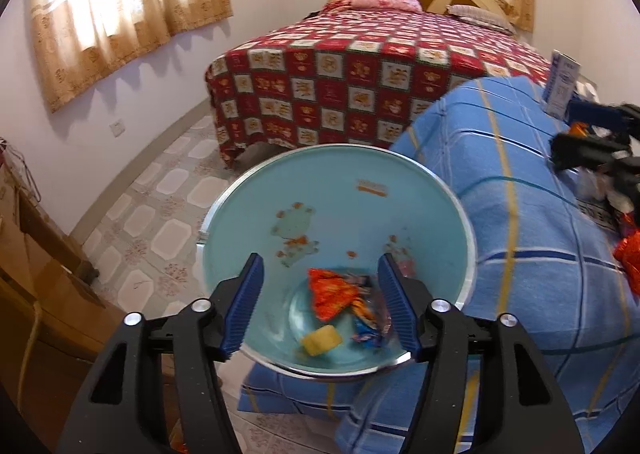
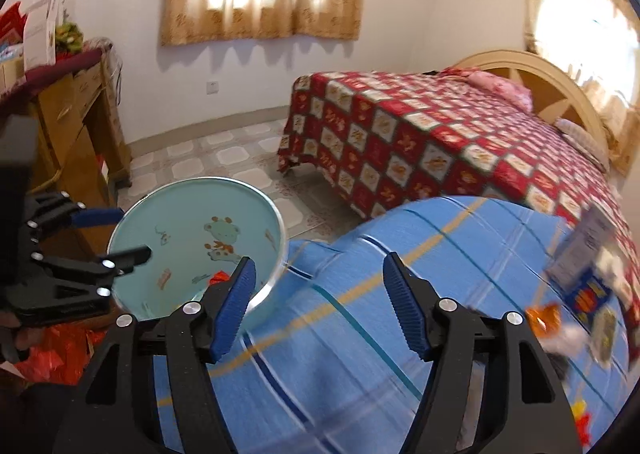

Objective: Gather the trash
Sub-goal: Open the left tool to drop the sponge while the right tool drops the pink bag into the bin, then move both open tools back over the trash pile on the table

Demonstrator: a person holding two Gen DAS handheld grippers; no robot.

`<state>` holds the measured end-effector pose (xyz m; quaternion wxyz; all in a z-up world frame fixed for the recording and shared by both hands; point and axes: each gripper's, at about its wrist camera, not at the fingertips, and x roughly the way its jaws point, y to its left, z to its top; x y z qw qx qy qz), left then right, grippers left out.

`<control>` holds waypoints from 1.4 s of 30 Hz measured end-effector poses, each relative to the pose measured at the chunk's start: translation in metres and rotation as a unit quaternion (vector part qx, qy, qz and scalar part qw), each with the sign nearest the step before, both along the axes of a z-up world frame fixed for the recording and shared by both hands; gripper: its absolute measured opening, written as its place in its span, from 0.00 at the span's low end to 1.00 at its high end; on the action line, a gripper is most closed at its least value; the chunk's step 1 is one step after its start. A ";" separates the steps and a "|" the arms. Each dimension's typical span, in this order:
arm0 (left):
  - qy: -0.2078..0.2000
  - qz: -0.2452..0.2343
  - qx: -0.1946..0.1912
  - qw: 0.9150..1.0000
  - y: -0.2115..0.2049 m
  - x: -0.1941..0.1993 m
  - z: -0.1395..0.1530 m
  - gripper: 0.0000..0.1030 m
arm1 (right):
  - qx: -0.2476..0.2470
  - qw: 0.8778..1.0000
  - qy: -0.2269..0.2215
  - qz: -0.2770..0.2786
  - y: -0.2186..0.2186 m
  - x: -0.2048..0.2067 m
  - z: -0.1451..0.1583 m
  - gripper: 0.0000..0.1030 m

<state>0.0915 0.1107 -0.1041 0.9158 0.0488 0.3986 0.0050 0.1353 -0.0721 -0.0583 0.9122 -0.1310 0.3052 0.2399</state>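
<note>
A light blue bin [image 1: 352,214] with a metal rim stands against the blue checked blanket [image 1: 520,254]. In it lie an orange wrapper [image 1: 332,292], a yellow piece [image 1: 321,339] and a blue wrapper [image 1: 366,328]. My left gripper [image 1: 320,274] is open over the bin's mouth. The bin also shows in the right wrist view [image 2: 188,238]. My right gripper [image 2: 320,274] is open and empty above the blanket [image 2: 360,334]. More trash lies at the blanket's right: an orange wrapper [image 2: 544,318], a blue packet [image 2: 588,294] and a red wrapper [image 1: 628,258].
A bed with a red patchwork cover [image 1: 360,74] stands behind. A wooden desk [image 2: 72,122] with clutter is at the left. The floor is tiled [image 1: 160,206]. A white and blue box [image 1: 562,82] stands on the blanket's far right.
</note>
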 end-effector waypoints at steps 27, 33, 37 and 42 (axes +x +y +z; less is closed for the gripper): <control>-0.002 -0.198 -0.032 0.980 -0.219 -0.038 0.014 0.68 | 0.052 0.932 0.016 -0.359 -0.315 -0.160 -0.056 0.78; 0.003 -0.217 -0.034 0.975 -0.244 -0.042 0.011 0.68 | 0.064 0.921 0.017 -0.383 -0.331 -0.161 -0.067 0.79; 0.008 -0.219 -0.035 0.975 -0.246 -0.043 0.010 0.68 | 0.065 0.923 0.018 -0.379 -0.331 -0.161 -0.071 0.80; -0.014 -0.215 -0.049 0.975 -0.240 -0.049 0.027 0.68 | 0.064 0.924 0.015 -0.377 -0.328 -0.161 -0.072 0.80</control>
